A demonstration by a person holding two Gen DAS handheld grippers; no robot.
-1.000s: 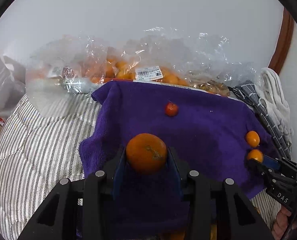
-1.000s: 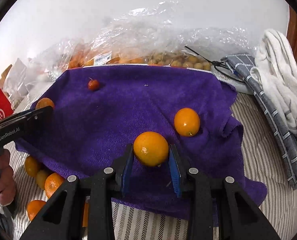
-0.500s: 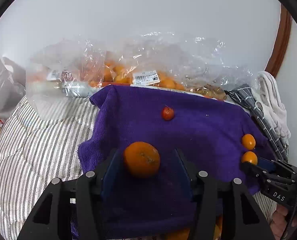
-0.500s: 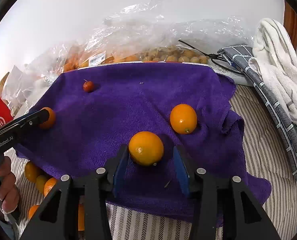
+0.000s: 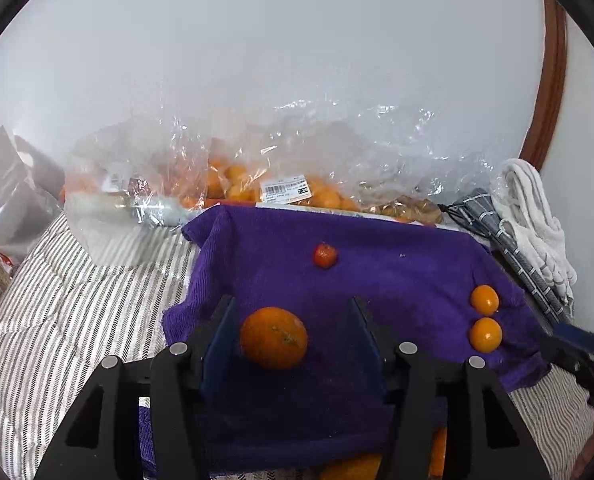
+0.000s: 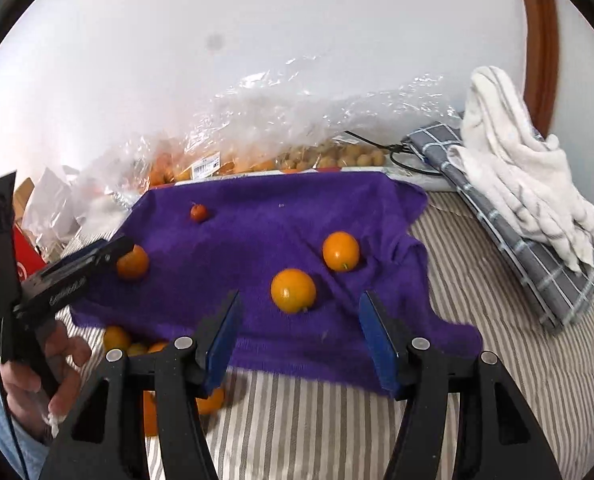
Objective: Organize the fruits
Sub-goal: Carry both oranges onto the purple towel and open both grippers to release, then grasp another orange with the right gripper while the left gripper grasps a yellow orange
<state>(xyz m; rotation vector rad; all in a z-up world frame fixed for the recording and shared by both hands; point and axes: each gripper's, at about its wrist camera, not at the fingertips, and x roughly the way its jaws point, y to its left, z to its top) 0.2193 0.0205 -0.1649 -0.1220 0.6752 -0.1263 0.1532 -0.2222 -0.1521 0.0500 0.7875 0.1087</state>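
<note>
Orange peel against purple pile: large orange [image 5: 274, 338] lying free on the purple towel [image 5: 397, 280], low and centre in the left-wrist view, between the blades of the left tongs [image 5: 291, 308], spread wide and clamping nothing, nearer the blade on the frame's left. Much the same low and centre in the right-wrist view: near orange [image 6: 293, 290] sitting on the towel just ahead of the right tongs [image 6: 301, 300], likewise gaping, gripping nothing. Just beyond, up and to the right, far orange [image 6: 341, 251], close beside its neighbour but apart. Toward the upper left of the cloth, small red fruit [image 6: 198, 212], alone. Off the towel's lower-left edge, loose oranges [image 6: 115, 338] heaped on the striped bedding [image 6: 477, 300]. Across the back, crumpled plastic bags [image 5: 257, 168] with more fruit inside; at the far right, white towel [image 6: 517, 168] piled on a grey checked cloth [image 6: 537, 272]. Judging by the layout, a set-down step on both sides, apparently complete, with much sorting yet to do. Next, probably: draw both tongs straight back without nudging the fruit, round and ready to roll on soft cloth; then swing to the loose heap, straddle one orange squarely and close gently, firm enough to lift, not to bruise.
</note>
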